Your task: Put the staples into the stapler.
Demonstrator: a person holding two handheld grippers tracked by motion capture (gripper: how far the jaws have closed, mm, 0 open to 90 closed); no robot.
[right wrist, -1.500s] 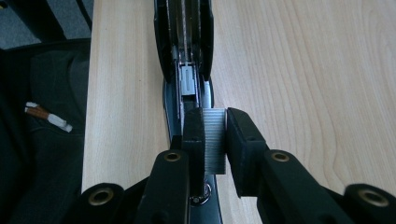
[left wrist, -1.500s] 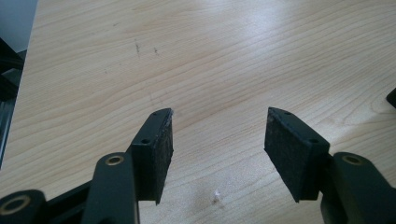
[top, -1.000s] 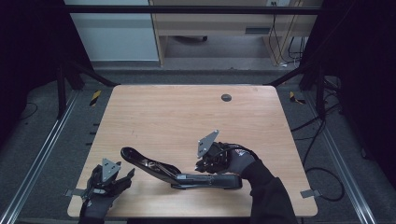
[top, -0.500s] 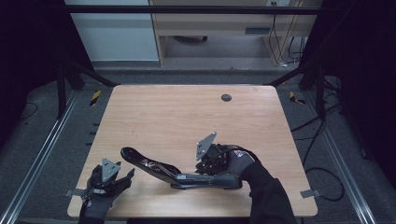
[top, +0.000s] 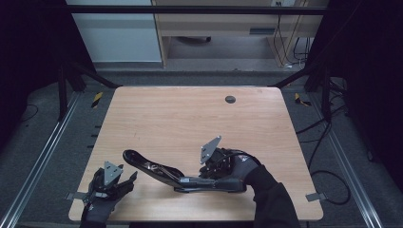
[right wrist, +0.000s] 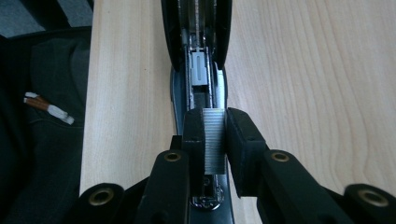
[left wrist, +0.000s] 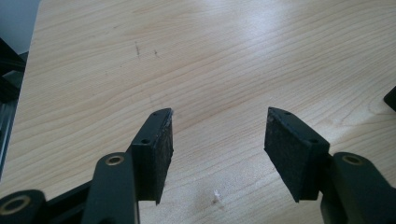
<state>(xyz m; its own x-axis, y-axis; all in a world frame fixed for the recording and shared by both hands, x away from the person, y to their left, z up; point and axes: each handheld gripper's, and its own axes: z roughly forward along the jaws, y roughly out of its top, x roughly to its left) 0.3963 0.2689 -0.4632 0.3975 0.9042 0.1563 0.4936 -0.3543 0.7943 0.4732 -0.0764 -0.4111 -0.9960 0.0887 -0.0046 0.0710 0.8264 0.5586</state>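
Staples (right wrist: 215,135) sit clamped in right tongs (right wrist: 215,128) over stapler (right wrist: 198,28); left tongs (left wrist: 218,135) gape, holding nothing.

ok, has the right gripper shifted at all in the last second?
No. The right gripper sits over the open stapler at the same spot relative to the table's round hole, jaws clamped on a staple strip.

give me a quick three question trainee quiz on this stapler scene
1. True or false: the right claw is shut on a strip of staples.
2. What lies between the pads of the left claw? A) a staple strip B) nothing, just bare table C) a pen
3. Is the stapler closed or hinged open?

Key: 1 true; 2 B; 3 hinged open, its top arm raised toward the left claw.
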